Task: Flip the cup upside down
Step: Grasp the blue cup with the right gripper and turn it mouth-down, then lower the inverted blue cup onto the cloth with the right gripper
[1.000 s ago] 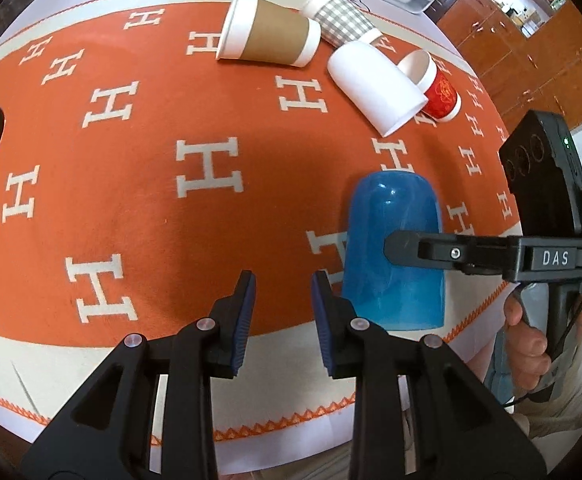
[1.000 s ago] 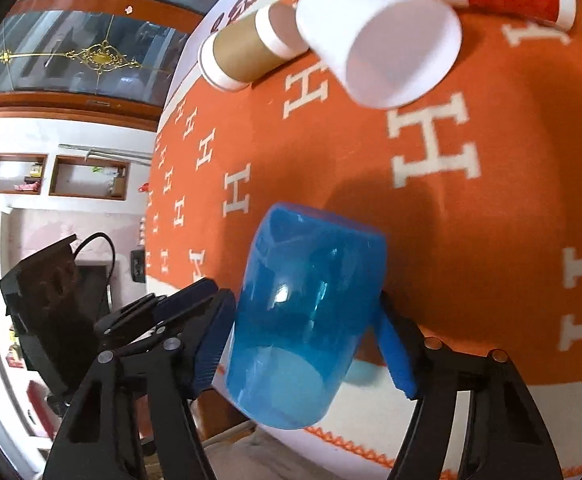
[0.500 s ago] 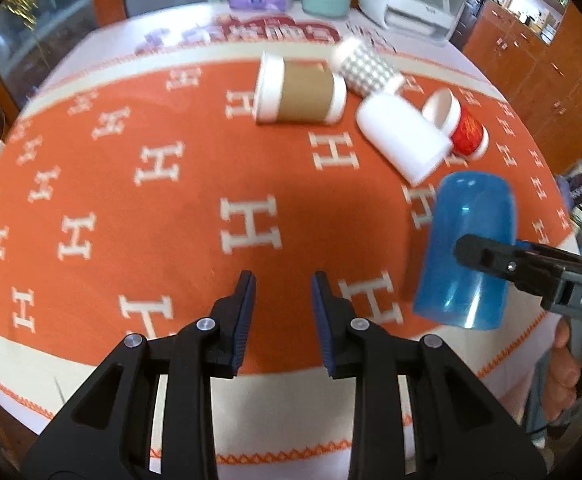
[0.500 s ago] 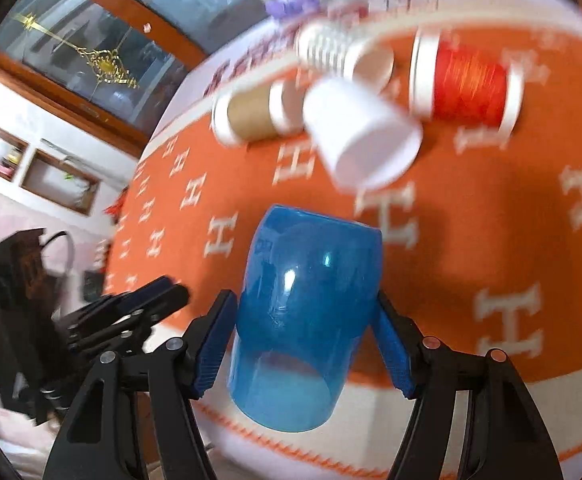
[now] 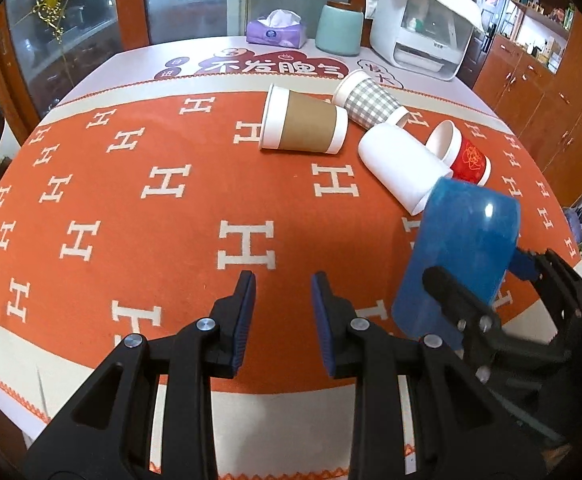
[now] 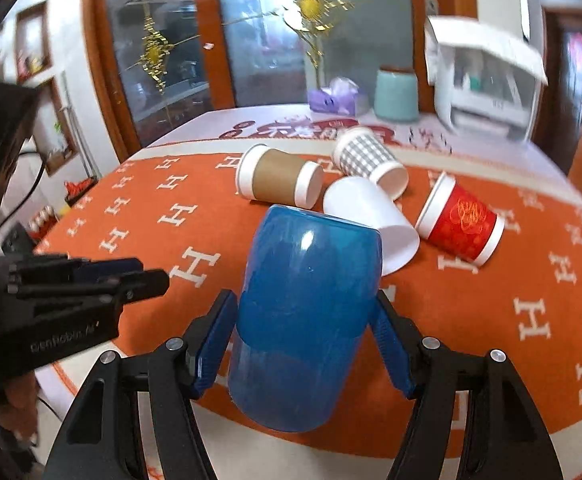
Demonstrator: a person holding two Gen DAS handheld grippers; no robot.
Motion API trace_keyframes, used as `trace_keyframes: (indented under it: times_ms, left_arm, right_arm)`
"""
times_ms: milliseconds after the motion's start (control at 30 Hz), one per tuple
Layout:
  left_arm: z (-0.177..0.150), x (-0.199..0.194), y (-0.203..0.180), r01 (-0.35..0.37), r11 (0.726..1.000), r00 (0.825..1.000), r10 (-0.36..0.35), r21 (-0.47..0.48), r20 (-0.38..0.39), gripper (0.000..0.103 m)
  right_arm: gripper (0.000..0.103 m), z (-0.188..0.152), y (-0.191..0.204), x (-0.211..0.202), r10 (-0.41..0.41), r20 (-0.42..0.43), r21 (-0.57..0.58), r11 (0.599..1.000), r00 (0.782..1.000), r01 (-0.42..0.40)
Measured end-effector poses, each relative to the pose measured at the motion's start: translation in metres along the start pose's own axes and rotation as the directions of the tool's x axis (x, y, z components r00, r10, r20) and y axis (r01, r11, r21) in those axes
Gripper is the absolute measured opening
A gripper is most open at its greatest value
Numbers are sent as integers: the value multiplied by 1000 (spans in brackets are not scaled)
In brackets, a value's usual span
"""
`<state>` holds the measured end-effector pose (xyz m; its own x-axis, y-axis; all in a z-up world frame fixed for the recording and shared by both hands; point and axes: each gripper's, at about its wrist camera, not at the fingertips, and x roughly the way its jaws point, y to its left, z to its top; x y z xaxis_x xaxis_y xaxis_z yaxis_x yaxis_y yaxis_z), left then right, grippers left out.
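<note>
At the left, the left tongs (image 5: 283, 312) hang with their blue pads apart and nothing between them, over the orange H-patterned cloth that covers the surface (image 5: 91, 184); they play no part at this point. Toward the middle and back lie four paper cups on their sides: a brown-sleeved cup (image 5: 303, 126), a grey checked cup (image 5: 369, 100), a plain white cup (image 5: 403, 164) and a red cup (image 5: 465, 156), none of them touched. At the right is the task's thing, the blue cup (image 6: 311, 312), clamped between the pads of the right tongs (image 6: 303, 344) and held in the air above the near right edge of the cloth. A second ago it lay much closer to the cloth with its mouth facing the right wrist camera; since then it has been lifted clear and swung so that its closed base points up and away and its open mouth faces down and toward the holder, leaning slightly. That suggests the turning part of the flip is nearly complete; what seems left is to square the cup, lower its rim onto the cloth and let go, with the white cup just behind it the nearest thing to avoid.
</note>
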<state>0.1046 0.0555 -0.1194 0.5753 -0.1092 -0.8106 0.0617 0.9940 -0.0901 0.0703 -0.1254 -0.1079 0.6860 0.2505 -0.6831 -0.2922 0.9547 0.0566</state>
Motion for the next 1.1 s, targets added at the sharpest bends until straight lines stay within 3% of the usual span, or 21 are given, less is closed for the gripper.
trace_keyframes:
  times_ms: [267,367,700,733,867,1000,1100]
  left_arm:
    - [-14,-6,1,-36,999,994,33,18,108,26]
    - [-19,-13,2,-43,999,987,39,22,156,26]
    - [-32,-31,-3,-42,998,987,35,45,159,26]
    - [-33,-31,-2,-34,998,989,27,46,148,28]
    - [-38,-37,3,-16,1000,987,13,17,158,68]
    - [-41,-48,2,-32,999,981,30,11,191,75]
    - [-42,-52,-2,-45,999,980,40,24,193,76]
  right_arm:
    - [67,-27,11,-10,-19,26,-34,999,999,20]
    - [67,-39,11,-9,22,-18,-1,1000,1000,-22]
    - [64,-57,23,-14,-15,-26,-24,1000,1000,14]
    - [64,-55,23,-15,-20,-21,-25,1000,1000,19]
    - [67,-54,25,-23,-28,-12,-23,999,1000,28]
    - [77,-56,25,-35,-23,8,-3,1000,1000,23]
    - [78,-57,24,-47,-5,19,15,1000,1000,5]
